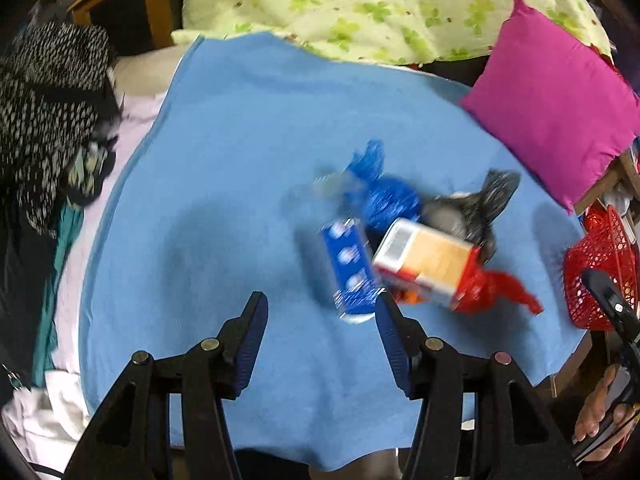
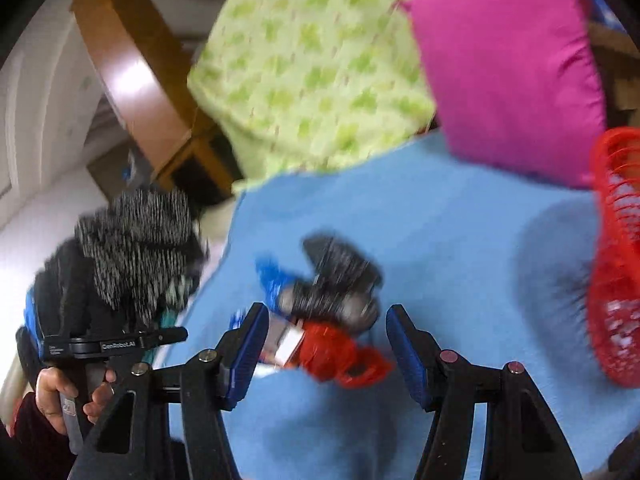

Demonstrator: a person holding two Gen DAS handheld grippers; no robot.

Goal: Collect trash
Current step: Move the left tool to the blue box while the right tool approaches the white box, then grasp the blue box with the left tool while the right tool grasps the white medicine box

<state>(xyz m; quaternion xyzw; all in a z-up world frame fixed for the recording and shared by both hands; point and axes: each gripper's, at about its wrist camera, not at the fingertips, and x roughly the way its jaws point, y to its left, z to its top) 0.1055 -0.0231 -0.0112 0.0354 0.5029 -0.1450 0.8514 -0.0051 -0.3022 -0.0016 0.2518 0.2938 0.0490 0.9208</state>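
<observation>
Blue blanket (image 1: 224, 184), both claws agape.

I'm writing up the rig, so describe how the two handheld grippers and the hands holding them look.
Both the left gripper and right gripper share one build: black angular plastic arms with round metal pins, each finger faced by a ribbed blue pad. The left unit's black handle carries white lettering, held by a bare left hand. The right hand is bare too; any sleeves are unclear.

Lighting: bright, even indoor light; soft shadows at frame centre.
Blur: heavy motion smear, right wrist view.
Edges: fisheye curvature, black corners.
</observation>
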